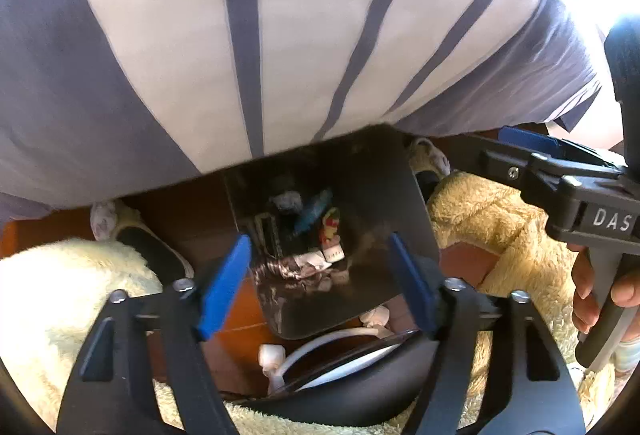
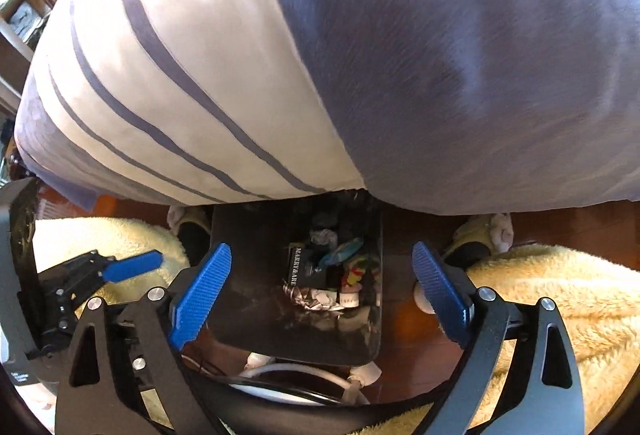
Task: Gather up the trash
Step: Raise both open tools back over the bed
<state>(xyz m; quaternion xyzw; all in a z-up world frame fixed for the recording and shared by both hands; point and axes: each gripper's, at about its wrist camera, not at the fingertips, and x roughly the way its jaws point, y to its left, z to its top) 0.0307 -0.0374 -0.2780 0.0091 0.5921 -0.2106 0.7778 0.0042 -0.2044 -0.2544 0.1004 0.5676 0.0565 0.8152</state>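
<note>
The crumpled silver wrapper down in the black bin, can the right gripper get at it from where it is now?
Probably yes. The right gripper is open above the black bin, whose top is uncovered, and the silver wrapper lies on top of the other trash. The bin's walls may crowd the spread fingers.

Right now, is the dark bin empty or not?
Not empty: the dark bin holds wrappers and crumpled paper at its bottom.
</note>
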